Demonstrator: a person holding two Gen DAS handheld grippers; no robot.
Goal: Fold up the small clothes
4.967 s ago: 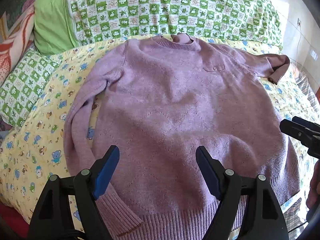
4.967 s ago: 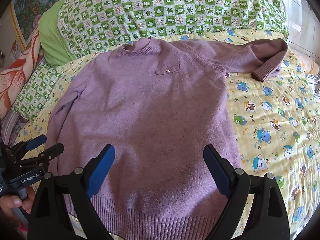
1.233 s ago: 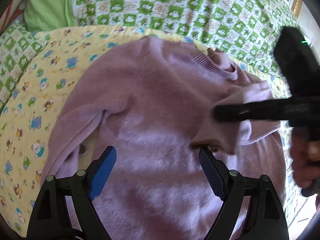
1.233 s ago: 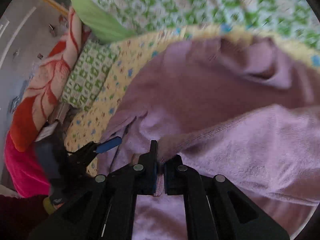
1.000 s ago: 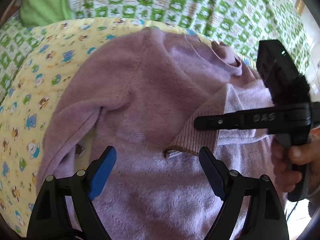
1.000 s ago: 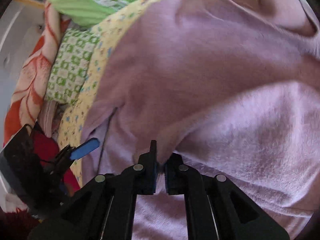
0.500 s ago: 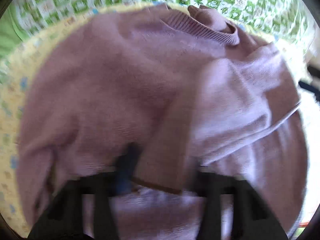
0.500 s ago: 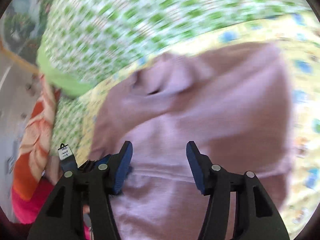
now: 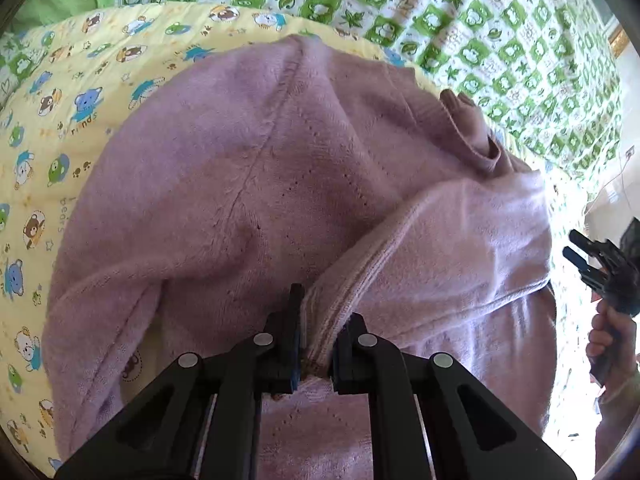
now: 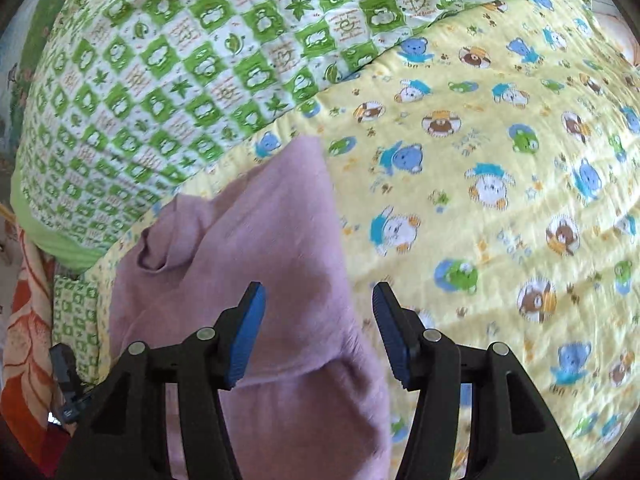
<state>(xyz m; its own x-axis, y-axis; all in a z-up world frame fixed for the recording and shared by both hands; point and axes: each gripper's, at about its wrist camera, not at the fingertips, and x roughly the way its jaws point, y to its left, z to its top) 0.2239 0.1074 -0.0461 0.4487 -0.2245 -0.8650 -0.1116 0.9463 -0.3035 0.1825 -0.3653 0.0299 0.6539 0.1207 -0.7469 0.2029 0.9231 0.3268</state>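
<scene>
A purple knit sweater point(image 9: 248, 184) lies on a yellow bear-print sheet point(image 9: 52, 92). Its one sleeve point(image 9: 460, 252) is folded across the chest. My left gripper point(image 9: 315, 344) is shut on the cuff end of that sleeve, low over the sweater's middle. My right gripper point(image 10: 318, 336) is open and empty, above the sweater's folded edge point(image 10: 280, 280). It also shows at the right edge of the left wrist view point(image 9: 600, 264). The sweater's collar point(image 9: 472, 136) points to the far right. The other sleeve point(image 9: 92, 320) lies along the left side.
A green and white checked quilt point(image 10: 180, 60) is bunched along the head of the bed, also in the left wrist view point(image 9: 460, 12). The yellow sheet point(image 10: 500, 180) stretches to the right of the sweater. An orange patterned cloth point(image 10: 24, 328) lies at the far left.
My right gripper let go of the sleeve cuff, opened and drew back to the right. My left gripper closed on that cuff over the sweater's chest.
</scene>
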